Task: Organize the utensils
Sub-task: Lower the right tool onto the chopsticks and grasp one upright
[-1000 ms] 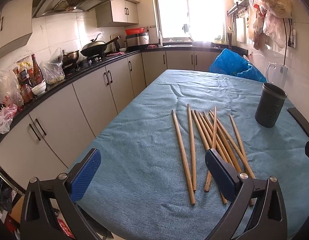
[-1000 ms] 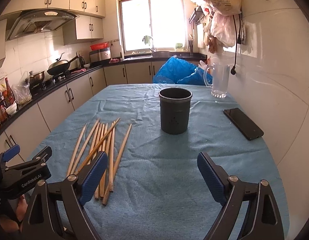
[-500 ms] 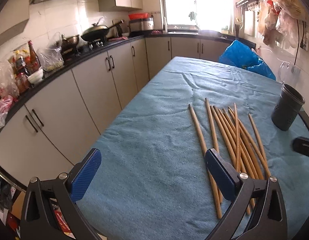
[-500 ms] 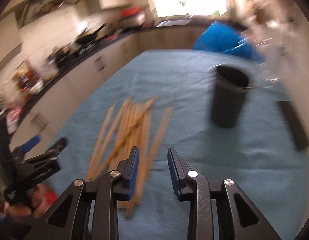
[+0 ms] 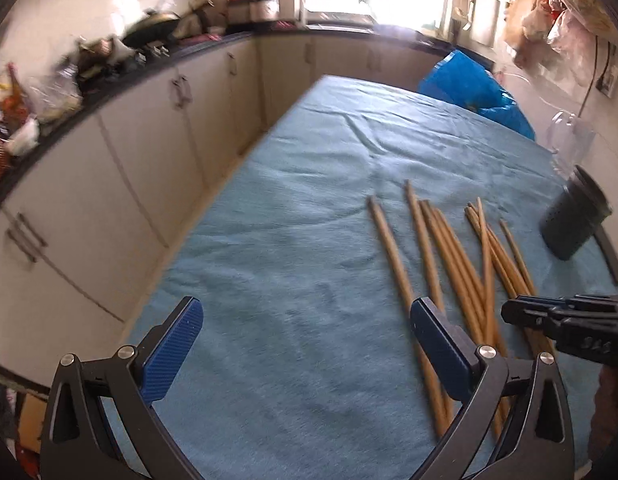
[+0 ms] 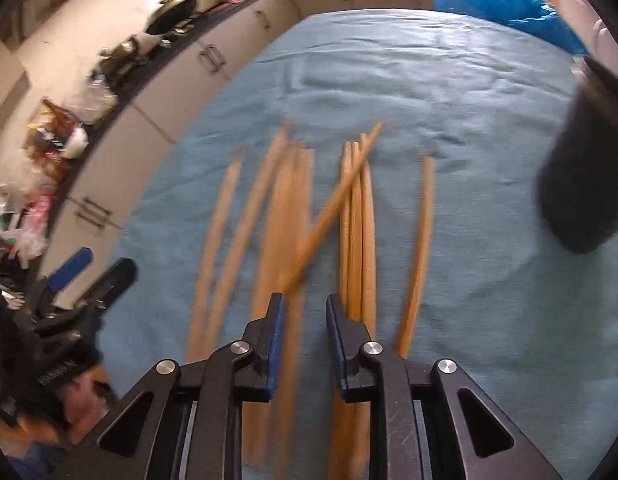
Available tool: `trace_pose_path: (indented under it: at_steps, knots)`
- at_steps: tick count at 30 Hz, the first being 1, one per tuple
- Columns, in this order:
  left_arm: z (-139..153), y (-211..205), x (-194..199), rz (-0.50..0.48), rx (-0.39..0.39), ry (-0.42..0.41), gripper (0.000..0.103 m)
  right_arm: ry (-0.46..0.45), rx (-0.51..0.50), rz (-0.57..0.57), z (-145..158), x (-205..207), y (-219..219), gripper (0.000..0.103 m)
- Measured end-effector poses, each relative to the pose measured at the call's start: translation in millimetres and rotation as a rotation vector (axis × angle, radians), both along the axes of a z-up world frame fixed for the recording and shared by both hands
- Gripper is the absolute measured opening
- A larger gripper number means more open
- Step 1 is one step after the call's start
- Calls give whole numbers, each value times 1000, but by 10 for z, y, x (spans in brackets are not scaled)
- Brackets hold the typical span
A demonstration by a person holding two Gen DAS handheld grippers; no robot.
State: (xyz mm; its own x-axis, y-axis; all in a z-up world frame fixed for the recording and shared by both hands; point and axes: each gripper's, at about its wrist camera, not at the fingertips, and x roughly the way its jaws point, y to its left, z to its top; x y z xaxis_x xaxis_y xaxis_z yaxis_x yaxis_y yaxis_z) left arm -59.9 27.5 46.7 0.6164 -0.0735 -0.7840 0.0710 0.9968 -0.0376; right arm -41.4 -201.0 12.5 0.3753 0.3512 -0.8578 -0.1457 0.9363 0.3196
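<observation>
lying loose on the blue-clothed surface (image 5: pixel 293 280), the chopsticks (image 6: pixel 357 208) fan out beside the dark holder (image 6: pixel 585 176). right gripper (image 6: pixel 303 308) hangs over them, jaws narrow and closing, gripping nothing. left gripper (image 5: pixel 305 324) has its jaws wide apart, empty.

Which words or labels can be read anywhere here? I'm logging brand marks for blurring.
No text reads clearly.
White lettering on the left gripper, on its side: too blurred to read.
Raised marks on the right gripper, its jaws closing above the chopsticks with none clamped: too blurred to read.
</observation>
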Motion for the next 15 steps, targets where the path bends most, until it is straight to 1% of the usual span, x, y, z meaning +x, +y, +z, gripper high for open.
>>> trace_pose_path:
  at_steps: [1, 3, 5, 6, 7, 9, 10, 11, 12, 13, 14, 15]
  knots:
    - [-5, -2, 60, -10, -22, 19, 103, 11, -48, -16, -19, 7, -60, 21]
    - [-7, -29, 211, -41, -75, 65, 96, 14, -61, -41, -15, 3, -186, 21]
    - [-13, -90, 384, -64, -107, 110, 82, 11, -71, -53, 31, -35, -286, 21]
    - [-20, -121, 447, -73, -119, 126, 77, 2, -62, -61, 63, -47, -318, 21]
    - [-29, -171, 528, -86, -129, 148, 67, -9, -43, -71, 112, -66, -366, 21]
    - [-48, -289, 707, -122, -134, 193, 65, -27, -23, -88, 171, -70, -431, 22]
    - [-56, -347, 783, -140, -141, 206, 60, -37, -10, -96, 222, -69, -470, 22]
    - [-57, -413, 870, -152, -137, 217, 52, -43, 0, -99, 255, -72, -498, 22]
    - [-65, -487, 967, -157, -120, 232, 50, -50, 14, -106, 298, -77, -531, 22]
    - [-77, -537, 1037, -162, -121, 246, 46, -56, 27, -112, 333, -87, -572, 23]
    - [-100, -612, 1151, -182, -131, 273, 39, -58, 34, -116, 360, -99, -603, 23]
    - [-129, -657, 1223, -182, -120, 290, 36, -63, 39, -121, 390, -107, -626, 23]
